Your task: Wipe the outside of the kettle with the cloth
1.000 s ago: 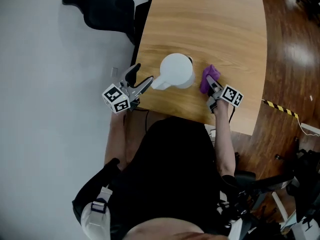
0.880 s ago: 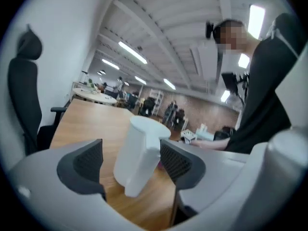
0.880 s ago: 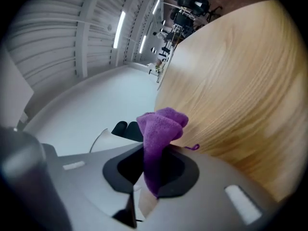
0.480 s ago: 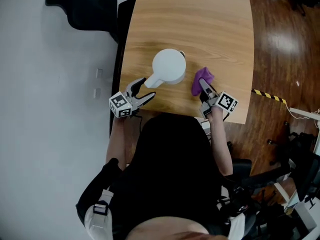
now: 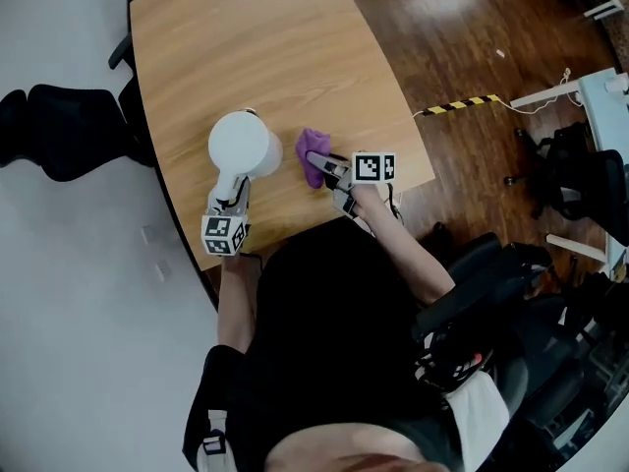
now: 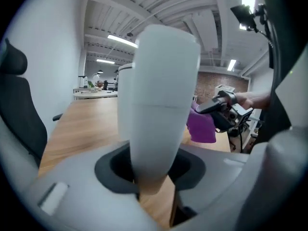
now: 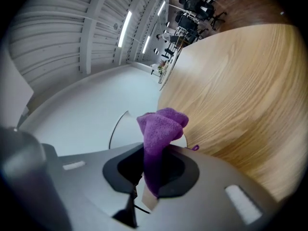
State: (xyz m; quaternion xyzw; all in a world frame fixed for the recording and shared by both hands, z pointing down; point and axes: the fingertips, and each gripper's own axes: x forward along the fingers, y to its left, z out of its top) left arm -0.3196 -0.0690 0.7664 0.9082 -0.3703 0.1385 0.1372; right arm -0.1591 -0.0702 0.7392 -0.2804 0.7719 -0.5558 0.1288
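A white kettle [image 5: 243,143] stands on the wooden table [image 5: 256,37] with its handle [image 5: 232,186] pointing toward me. My left gripper [image 5: 234,199] has just been closing, and its jaws now sit on that handle [image 6: 161,109]. To the kettle's right, my right gripper [image 5: 325,162] is shut on a bunched purple cloth [image 5: 312,156], held close to the kettle's side; I cannot tell whether it touches. In the right gripper view the cloth [image 7: 160,129] sticks up between the jaws, with the kettle's white body [image 7: 122,129] just behind it.
A black office chair [image 5: 54,131] stands left of the table. Right of the table is a wooden floor with a yellow-black tape strip [image 5: 457,104] and a white desk [image 5: 604,91]. The table's near edge [image 5: 295,232] runs just in front of both grippers.
My left gripper has come down from beside the table's edge onto the kettle handle. The right gripper, still with the cloth, has shifted a little beside the kettle. The head view has swung round.
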